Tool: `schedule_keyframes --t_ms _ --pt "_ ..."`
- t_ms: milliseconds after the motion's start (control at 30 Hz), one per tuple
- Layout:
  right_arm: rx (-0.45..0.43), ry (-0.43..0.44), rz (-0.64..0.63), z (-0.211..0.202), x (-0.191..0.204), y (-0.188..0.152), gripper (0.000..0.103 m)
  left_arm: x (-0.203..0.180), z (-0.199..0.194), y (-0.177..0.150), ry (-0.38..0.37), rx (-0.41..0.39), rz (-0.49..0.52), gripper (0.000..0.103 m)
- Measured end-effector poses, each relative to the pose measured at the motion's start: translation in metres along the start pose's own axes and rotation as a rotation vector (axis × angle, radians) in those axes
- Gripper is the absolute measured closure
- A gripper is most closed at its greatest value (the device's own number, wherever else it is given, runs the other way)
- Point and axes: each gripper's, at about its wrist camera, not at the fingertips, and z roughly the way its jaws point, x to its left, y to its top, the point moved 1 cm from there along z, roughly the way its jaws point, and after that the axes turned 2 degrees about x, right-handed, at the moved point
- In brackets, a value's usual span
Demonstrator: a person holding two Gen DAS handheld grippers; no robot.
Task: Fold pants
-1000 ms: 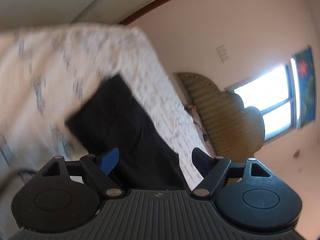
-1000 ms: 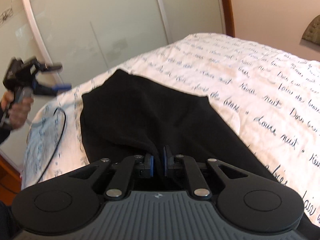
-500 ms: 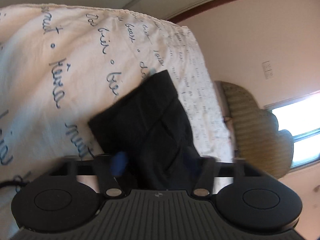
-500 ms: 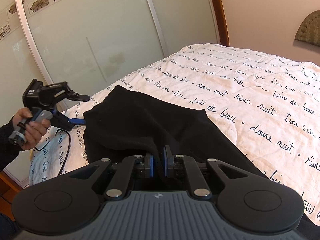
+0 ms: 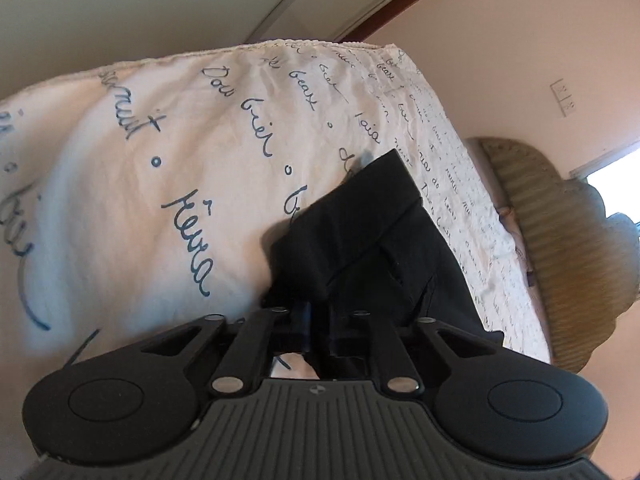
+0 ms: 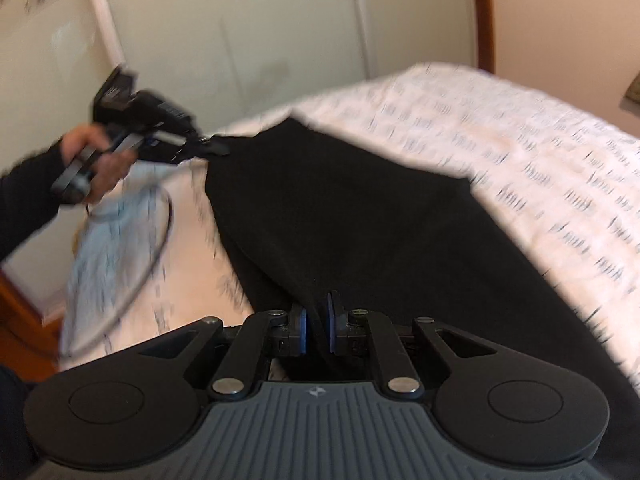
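Note:
Black pants [image 6: 340,216] lie on a white bedspread with blue script [image 6: 520,152]. My right gripper [image 6: 318,330] is shut on a fold of the pants at their near edge. My left gripper [image 5: 318,330] is shut on a corner of the pants [image 5: 360,240]; in the right wrist view it [image 6: 212,146] grips the far left corner, held by a hand. The right wrist view is blurred by motion.
A black cable [image 6: 156,240] loops over the bed's left edge. Pale sliding wardrobe doors [image 6: 240,20] stand behind the bed. A padded headboard [image 5: 560,248] and a bright window [image 5: 616,168] lie at the right in the left wrist view.
My left gripper came down from open in the air to the pants' corner and shut on it. My right gripper has stayed shut on the pants, and its view now shifts.

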Motion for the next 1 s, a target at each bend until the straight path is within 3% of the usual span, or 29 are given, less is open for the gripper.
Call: schedule_keyframes --t_ms 100,167,200,233,300,367,467,600,767,867,900,933,1000 --pt "0.036 -0.008 0.031 0.018 0.001 -0.008 0.093 -0.013 -0.014 -0.002 -0.015 -0.025 0.034 0.077" --pt "0.019 -0.003 0.043 0.016 0.002 -0.008 0.093 -0.029 -0.030 -0.009 0.014 -0.027 0.098 0.062" --pt "0.006 -0.003 0.044 0.013 0.002 -0.006 0.093 -0.037 -0.038 -0.014 0.011 -0.025 0.119 0.048" --pt "-0.006 -0.003 0.046 0.011 0.003 -0.005 0.093 -0.042 -0.046 -0.023 -0.022 -0.029 0.122 0.035" --pt "-0.026 0.000 0.062 0.006 0.001 -0.004 0.093 -0.056 -0.054 -0.050 -0.124 -0.004 0.123 0.031" --pt "-0.031 0.000 0.070 0.004 -0.002 -0.005 0.093 -0.076 -0.047 -0.079 -0.220 0.073 0.130 0.031" --pt "-0.025 -0.003 0.074 0.006 -0.002 -0.006 0.093 -0.103 -0.016 -0.118 -0.310 0.201 0.085 0.032" --pt "-0.037 -0.011 0.077 0.002 0.001 -0.007 0.093 -0.123 0.023 -0.150 -0.301 0.328 0.002 0.034" --pt "-0.067 -0.019 0.093 -0.001 0.001 -0.009 0.093 -0.136 0.050 -0.162 -0.301 0.418 -0.084 0.034" --pt "-0.076 -0.018 0.108 0.000 0.000 -0.011 0.093 -0.141 0.059 -0.165 -0.265 0.389 -0.089 0.034" --pt "-0.078 -0.015 0.108 0.000 0.000 -0.012 0.093 -0.141 0.062 -0.165 -0.243 0.372 -0.091 0.044" --pt "-0.079 -0.012 0.107 -0.001 0.000 -0.013 0.093 -0.140 0.065 -0.166 -0.241 0.363 -0.095 0.063" --pt "-0.054 -0.002 0.113 0.001 0.000 -0.016 0.091 -0.136 0.072 -0.166 -0.219 0.343 -0.066 0.089"
